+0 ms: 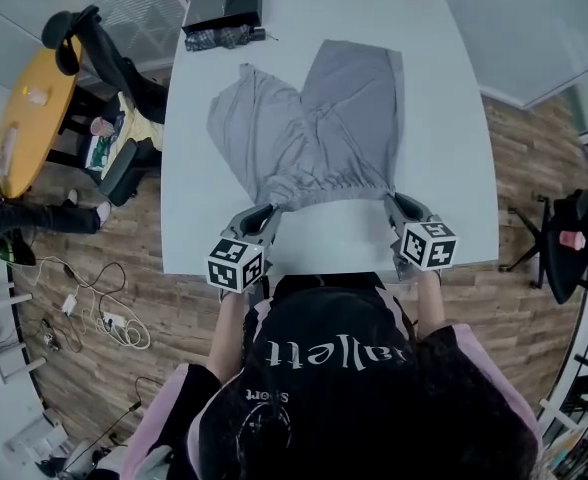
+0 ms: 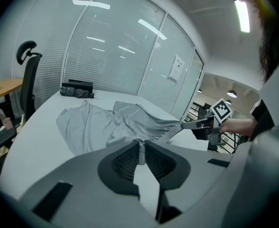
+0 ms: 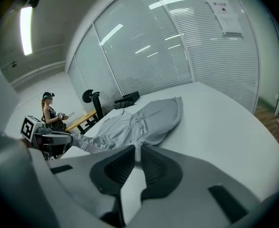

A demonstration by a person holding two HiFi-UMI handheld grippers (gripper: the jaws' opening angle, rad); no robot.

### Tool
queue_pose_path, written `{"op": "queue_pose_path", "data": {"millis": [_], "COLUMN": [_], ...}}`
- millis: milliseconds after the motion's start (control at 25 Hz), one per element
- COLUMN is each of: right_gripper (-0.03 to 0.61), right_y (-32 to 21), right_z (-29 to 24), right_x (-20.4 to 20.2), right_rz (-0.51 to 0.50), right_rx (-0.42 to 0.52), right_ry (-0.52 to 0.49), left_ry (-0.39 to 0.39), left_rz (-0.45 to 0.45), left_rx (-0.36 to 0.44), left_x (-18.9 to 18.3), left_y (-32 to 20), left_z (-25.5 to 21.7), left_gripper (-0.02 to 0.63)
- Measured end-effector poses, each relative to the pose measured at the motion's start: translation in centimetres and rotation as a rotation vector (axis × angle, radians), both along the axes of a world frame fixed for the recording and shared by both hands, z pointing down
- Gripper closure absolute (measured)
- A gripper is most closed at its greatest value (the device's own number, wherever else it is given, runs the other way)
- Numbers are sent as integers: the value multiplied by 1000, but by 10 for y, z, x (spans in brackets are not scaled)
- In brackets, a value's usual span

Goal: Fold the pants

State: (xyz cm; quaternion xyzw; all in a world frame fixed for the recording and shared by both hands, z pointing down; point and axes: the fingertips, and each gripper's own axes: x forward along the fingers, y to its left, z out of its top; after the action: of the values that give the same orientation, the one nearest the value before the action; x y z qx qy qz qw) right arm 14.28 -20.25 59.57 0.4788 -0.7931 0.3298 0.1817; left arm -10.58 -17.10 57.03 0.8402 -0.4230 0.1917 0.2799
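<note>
A pair of light grey fabric pants with a gathered elastic waistband (image 1: 304, 138) lies on a white rectangular table (image 1: 429, 98). The waistband is at the near edge and the two legs fan away in a V towards the far side. The left leg angles off to the far left; the right leg runs nearly straight to the far edge. The left gripper (image 1: 270, 211) has its jaws pressed together on the left corner of the waistband. In the left gripper view a thin fold of grey cloth shows pinched between the ribbed pads (image 2: 140, 152). The right gripper (image 1: 392, 203) is clamped the same way on the right corner, with a strip of cloth caught between its closed pads in the right gripper view (image 3: 137, 158). The waistband stretches between the two grips, and the rest of the pants (image 2: 106, 125) trails back onto the tabletop behind it. Each gripper view shows the other gripper holding its end of the band (image 2: 199, 124) (image 3: 66, 137). At the far left corner of the table sits a black box (image 1: 224, 4) with a dark bundled item (image 1: 219, 37) just in front of it. Left of the table stand a round yellow-topped table (image 1: 29, 108) and a black office chair (image 1: 84, 38) on a wood-plank floor (image 1: 174, 308).
</note>
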Motion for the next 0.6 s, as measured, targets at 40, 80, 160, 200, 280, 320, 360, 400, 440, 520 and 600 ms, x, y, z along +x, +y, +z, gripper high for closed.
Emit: {"op": "queue_pose_path", "data": {"millis": [40, 80, 160, 200, 280, 320, 360, 400, 440, 520, 600], "right_gripper": [531, 531, 531, 531, 531, 531, 531, 532, 532, 532, 532], "right_y": [0, 0, 1, 1, 2, 3, 4, 5, 6, 7, 7], "right_z": [-6, -13, -26, -33, -47, -54, -61, -69, -76, -91, -106], "right_x": [-1, -3, -6, -7, -10, -11, -11, -11, -11, -12, -14], "right_rz": [-2, -5, -13, -16, -19, -19, -16, -13, -9, -7, -13], "right_rx": [15, 30, 59, 73, 99, 113, 128, 144, 159, 187, 212], "right_ry": [0, 0, -1, -5, -15, -21, -29, -38, -48, -66, -76], "left_ry": [7, 12, 19, 21, 28, 32, 36, 40, 44, 52, 58], "left_rz": [1, 1, -1, -2, -7, -11, -17, -24, -31, -42, -50], "left_rx": [16, 32, 64, 81, 117, 137, 158, 180, 201, 238, 270], "left_x": [0, 0, -3, -5, -9, -12, -14, -17, -20, -26, -32], "left_y": [0, 0, 0, 0, -1, -1, -1, -2, -2, -3, -3], "left_z": [-7, -15, -29, -36, -51, -59, -67, -75, -83, -98, -111], "left_gripper": [557, 557, 557, 557, 557, 557, 557, 557, 557, 558, 558]}}
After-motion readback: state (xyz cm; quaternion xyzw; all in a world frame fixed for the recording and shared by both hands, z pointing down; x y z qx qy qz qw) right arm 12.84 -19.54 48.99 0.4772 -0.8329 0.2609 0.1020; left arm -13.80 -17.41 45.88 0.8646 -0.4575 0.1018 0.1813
